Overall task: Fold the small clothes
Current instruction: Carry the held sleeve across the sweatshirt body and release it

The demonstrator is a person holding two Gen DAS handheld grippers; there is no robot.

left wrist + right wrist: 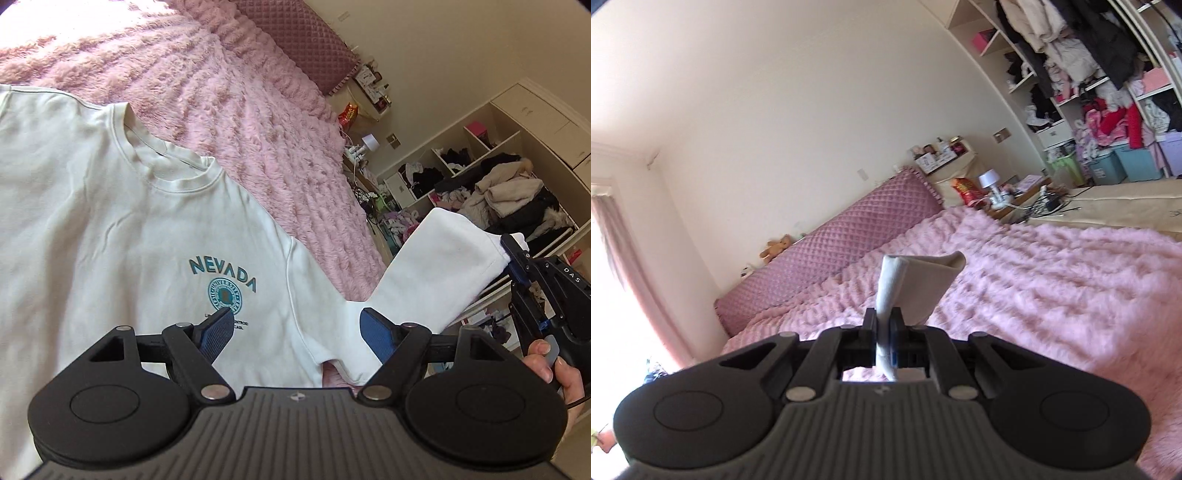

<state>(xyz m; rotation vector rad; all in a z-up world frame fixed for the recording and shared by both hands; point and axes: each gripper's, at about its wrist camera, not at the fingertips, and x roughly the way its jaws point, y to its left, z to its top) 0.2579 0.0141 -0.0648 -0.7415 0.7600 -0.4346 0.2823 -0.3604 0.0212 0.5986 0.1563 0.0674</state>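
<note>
A white T-shirt [110, 229] with a teal NEVADA print lies face up on the pink fluffy bedspread [258, 110]. My left gripper [297, 328] is open and empty, its blue pads hovering over the shirt's lower chest near the armpit. My right gripper [517, 254] is shut on the hem of the shirt's sleeve [443, 258] and holds it lifted off the bed. In the right wrist view the sleeve hem [912, 284] sticks up from between the closed fingers of the right gripper [885, 332].
A quilted pink headboard [831, 254] runs along the wall. A cluttered bedside table [1008, 195] with a small lamp stands beside the bed. Open wardrobe shelves [1089, 74] stuffed with clothes fill the far right. The bedspread's edge drops off near the wardrobe.
</note>
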